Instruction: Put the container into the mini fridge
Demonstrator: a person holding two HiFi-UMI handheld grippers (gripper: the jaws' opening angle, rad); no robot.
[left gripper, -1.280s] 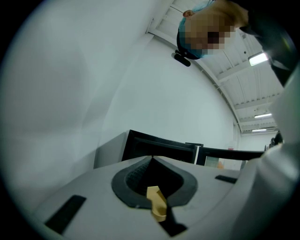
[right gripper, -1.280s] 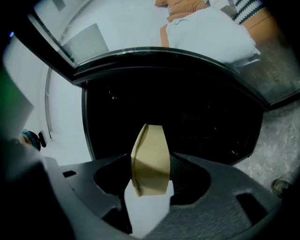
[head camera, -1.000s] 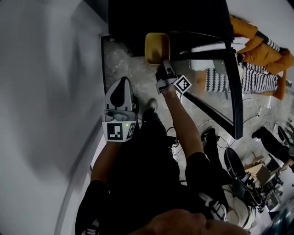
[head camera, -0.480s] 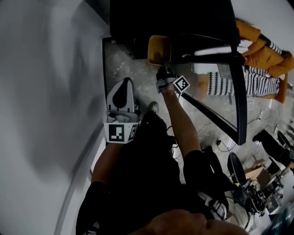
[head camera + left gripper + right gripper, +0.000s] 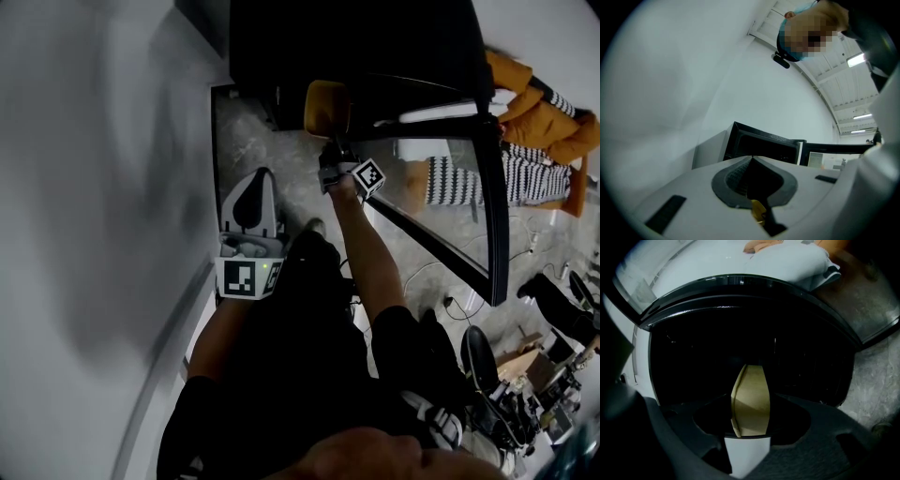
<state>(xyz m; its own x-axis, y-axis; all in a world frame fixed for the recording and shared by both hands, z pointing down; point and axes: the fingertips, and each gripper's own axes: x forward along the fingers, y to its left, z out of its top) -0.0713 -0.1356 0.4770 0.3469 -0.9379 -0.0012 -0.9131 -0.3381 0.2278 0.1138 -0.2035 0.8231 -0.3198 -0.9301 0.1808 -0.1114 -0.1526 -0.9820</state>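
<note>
Insert step: right tongs (image 5: 330, 145) pinch the yellow container (image 5: 325, 106) at the open fridge (image 5: 375, 37) mouth, upper centre of head view, left tongs (image 5: 257, 183) pressed together, empty, centre left; next probably push it deeper inside, then release.

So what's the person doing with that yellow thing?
A person holds a tool in each hand. The right tool grips a yellow container, held up at the open front of the black mini fridge, whose door hangs open. The left tool is shut and empty, lower down near the wall.
</note>
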